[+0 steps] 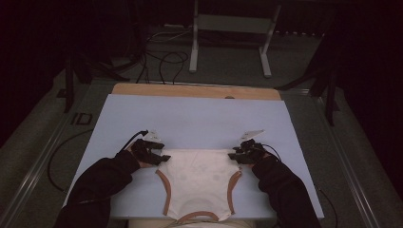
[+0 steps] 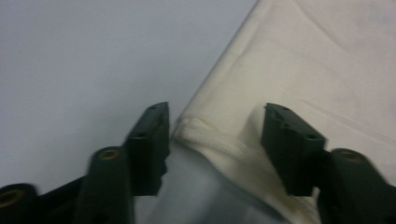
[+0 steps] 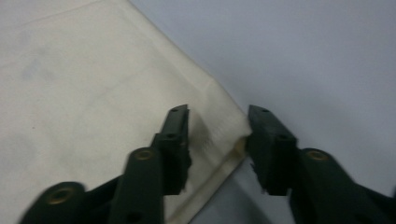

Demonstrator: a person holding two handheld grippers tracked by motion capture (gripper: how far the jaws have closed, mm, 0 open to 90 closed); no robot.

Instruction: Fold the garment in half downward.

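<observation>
Forearms angle inward, left gripper and right gripper each with jaws spread astride a garment corner.

On the one pale blue mat lay a single cream garment, and two black grippers sat at its far corners, one on each side. Two dark sleeves flanked the garment. Beyond the mat stood one white frame.
</observation>
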